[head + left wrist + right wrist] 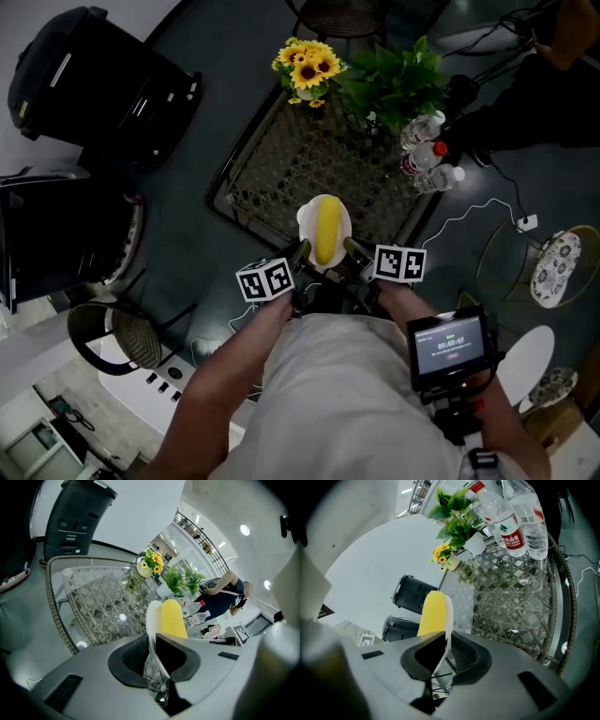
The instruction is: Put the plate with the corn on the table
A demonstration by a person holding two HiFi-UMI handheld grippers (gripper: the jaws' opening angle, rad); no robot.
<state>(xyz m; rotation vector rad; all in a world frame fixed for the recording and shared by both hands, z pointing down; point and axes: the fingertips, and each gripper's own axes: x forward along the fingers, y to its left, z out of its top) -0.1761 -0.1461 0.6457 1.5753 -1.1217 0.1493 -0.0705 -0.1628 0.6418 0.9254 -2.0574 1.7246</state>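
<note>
Left gripper (157, 654): its dark, ribbed pads are pinching the left rim of the plate (152, 616), with the thin edge running straight down between them.
Right gripper (442, 654): it is clamping the opposite rim in the same way, so both claws are pressed onto the plate and neither is spread.
Reason for the hold: two grips on opposite edges are likely keeping the shallow dish level, so that the corn (327, 231) is not rolling off.
Plate: it is small, white, smooth and oval, and it is hanging over the near edge of the table (279, 180). Whether it is touching the top cannot be told.
Corn: a single yellow cob is lying lengthwise along the middle of the plate, pointing toward the table's far side.
Table: a clear glass sheet is covering a woven wicker lattice inside a dark braided rim, and the middle is lying bare in front of the plate.
Table's far side: sunflowers (307, 66), a leafy green plant (394, 80) and plastic water bottles (427, 155) are standing together there, well apart from the plate.
Step in hand: the carry appears to be ending and the lowering is not yet done. The grippers will probably be easing the plate onto the glass gently, since the top is hard and slick.
</note>
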